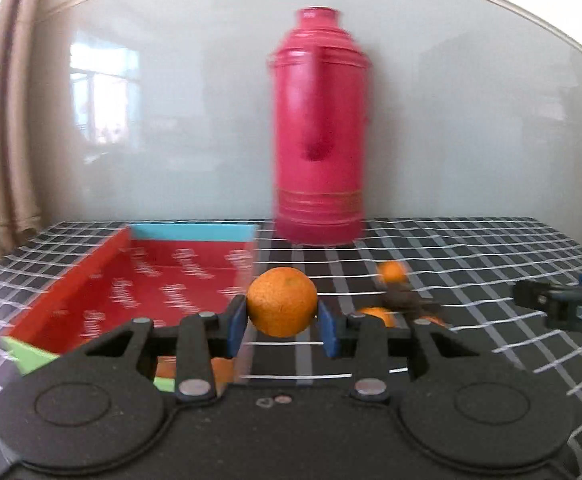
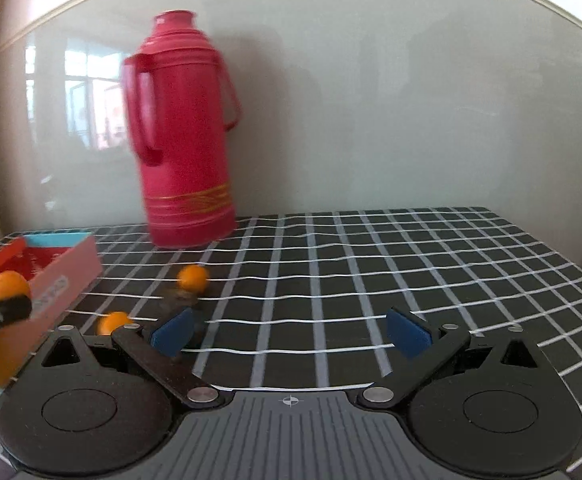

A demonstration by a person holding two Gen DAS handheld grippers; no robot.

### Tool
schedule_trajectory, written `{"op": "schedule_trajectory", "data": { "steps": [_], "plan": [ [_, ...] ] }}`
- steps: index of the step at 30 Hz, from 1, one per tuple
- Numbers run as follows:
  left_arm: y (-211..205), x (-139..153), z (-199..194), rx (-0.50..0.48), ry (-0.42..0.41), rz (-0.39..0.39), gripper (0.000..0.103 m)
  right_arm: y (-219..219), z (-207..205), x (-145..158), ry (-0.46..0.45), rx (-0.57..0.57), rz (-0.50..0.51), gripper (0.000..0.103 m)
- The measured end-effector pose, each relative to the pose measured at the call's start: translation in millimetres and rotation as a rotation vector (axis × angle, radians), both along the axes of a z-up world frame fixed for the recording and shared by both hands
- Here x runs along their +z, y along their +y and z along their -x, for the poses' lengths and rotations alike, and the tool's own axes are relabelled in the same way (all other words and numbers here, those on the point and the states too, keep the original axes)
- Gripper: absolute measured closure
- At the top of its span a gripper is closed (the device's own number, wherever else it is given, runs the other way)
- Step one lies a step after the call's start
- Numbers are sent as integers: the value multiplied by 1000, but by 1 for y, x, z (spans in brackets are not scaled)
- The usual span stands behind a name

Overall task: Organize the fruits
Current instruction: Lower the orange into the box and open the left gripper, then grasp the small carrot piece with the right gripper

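The orange [image 1: 281,301] sits pinched between the two blue pads [image 1: 235,330] of the left gripper [image 1: 282,330], lifted clear of the checked tablecloth [image 2: 371,280] and hanging just to the right of the red box [image 1: 131,288], near its right wall. From the right wrist view the same fruit [image 2: 10,285] shows above the box's pink outer wall, so it looks close to going in. My worry is the hold itself: the pads touch only the sides of a round, smooth-skinned thing, and a quick swing or a slight easing of the squeeze could let it roll out and drop onto the cloth instead of into the box; the blur in both views suggests the hands are moving fast. It could also clip the box wall on the way over and shove the light cardboard along the table. The left tool is held low and roughly level, pointing toward the red thermos [image 1: 319,128] at the back. The right gripper [image 2: 289,336] hangs low over the cloth with its jaws spread wide and nothing in them, near two more oranges [image 2: 192,277] lying loose on the table, one of them [image 2: 113,322] just beside its left finger
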State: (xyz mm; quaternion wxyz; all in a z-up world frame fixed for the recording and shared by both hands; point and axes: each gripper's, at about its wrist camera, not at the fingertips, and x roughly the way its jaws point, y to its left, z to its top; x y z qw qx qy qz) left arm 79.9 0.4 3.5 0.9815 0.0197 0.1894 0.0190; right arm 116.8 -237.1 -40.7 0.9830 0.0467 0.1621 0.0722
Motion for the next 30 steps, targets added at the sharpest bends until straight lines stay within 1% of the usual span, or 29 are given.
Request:
{"op": "schedule_trajectory", "data": {
  "steps": [4, 6, 7, 8, 9, 10, 11, 15, 16, 22, 24, 26, 28, 29, 30],
  "plan": [
    [39, 1, -4, 89, 24, 23, 74, 25, 1, 1, 10, 48, 43, 2],
    [51, 0, -6, 118, 40, 32, 69, 35, 2, 1, 5, 71, 56, 2],
    [56, 1, -5, 129, 38, 37, 46, 39, 2, 1, 6, 82, 59, 2],
    [59, 3, -1, 144, 18, 39, 17, 42, 2, 0, 8, 91, 63, 2],
    [60, 5, 3, 164, -14, 31, 12, 46, 0, -1, 13, 100, 67, 2],
    [62, 7, 10, 172, -37, 18, 13, 48, 0, -1, 17, 109, 68, 2],
    [62, 8, 12, 171, -41, 7, 13, 51, 0, -2, 19, 117, 69, 2],
    [65, 8, 12, 175, -33, -13, 11, 60, -2, -2, 33, 139, 80, 2],
    [66, 8, 13, 183, -35, -17, 8, 62, -3, -2, 36, 138, 81, 2],
    [76, 7, 21, 205, -39, 2, 7, 69, -8, -4, 52, 131, 89, 3],
    [80, 8, 21, 209, -38, 11, 7, 71, -11, -6, 70, 136, 97, 21],
    [84, 8, 23, 215, -39, 18, 7, 74, -15, -8, 92, 140, 106, 27],
    [88, 9, 24, 222, -40, 25, 7, 75, -16, -10, 95, 143, 112, 29],
    [90, 9, 25, 223, -39, 28, 7, 76, -17, -11, 98, 142, 115, 34],
    [91, 10, 25, 225, -38, 30, 7, 76, -20, -12, 105, 139, 118, 41]
  ]
}}
